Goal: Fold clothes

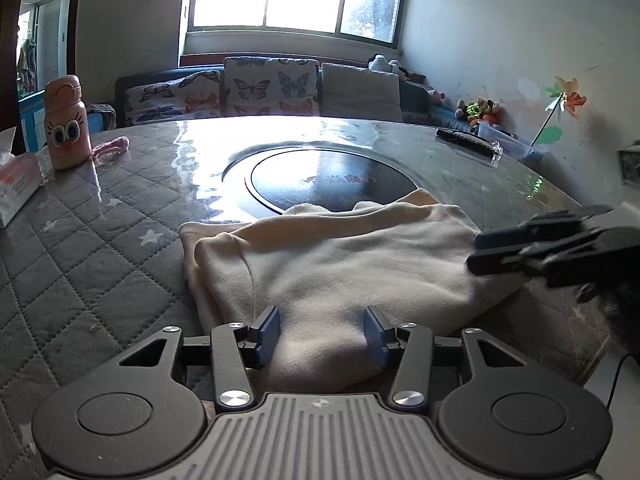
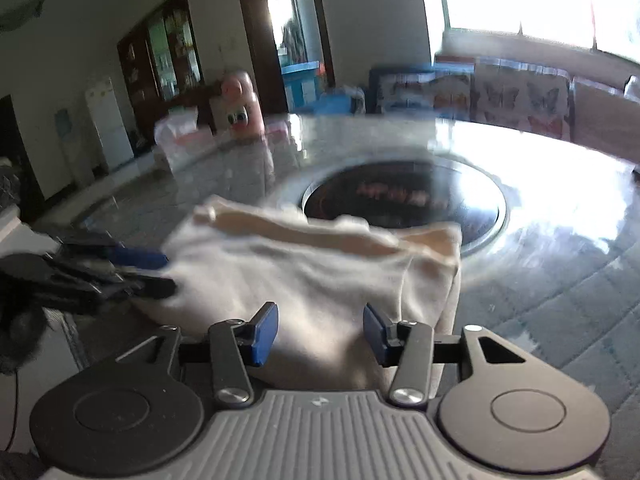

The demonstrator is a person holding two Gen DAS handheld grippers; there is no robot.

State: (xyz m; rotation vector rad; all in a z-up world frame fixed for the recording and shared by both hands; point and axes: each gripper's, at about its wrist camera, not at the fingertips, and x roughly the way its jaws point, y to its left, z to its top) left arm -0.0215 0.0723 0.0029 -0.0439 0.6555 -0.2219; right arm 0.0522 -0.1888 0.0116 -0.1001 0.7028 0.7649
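Note:
A cream garment [image 1: 340,264] lies folded in a thick bundle near the front edge of the round quilted table [image 1: 100,248]. My left gripper [image 1: 322,336] stands open at the garment's near edge, and cloth fills the wide gap between its blue pads without being pinched. My right gripper [image 1: 478,252] reaches in from the right and touches the garment's right side. The right wrist view is motion-blurred; there the garment [image 2: 320,272] lies ahead, my right gripper [image 2: 320,334] is open over its near edge, and the left gripper [image 2: 166,270] is at the cloth's left side.
A pink bottle with cartoon eyes [image 1: 66,124], a tissue pack [image 1: 16,184] and a small pink item [image 1: 112,148] sit at the far left. A black round inset [image 1: 332,184] fills the table's middle. A dark flat object [image 1: 464,142] lies far right. A butterfly-print sofa [image 1: 268,88] stands behind.

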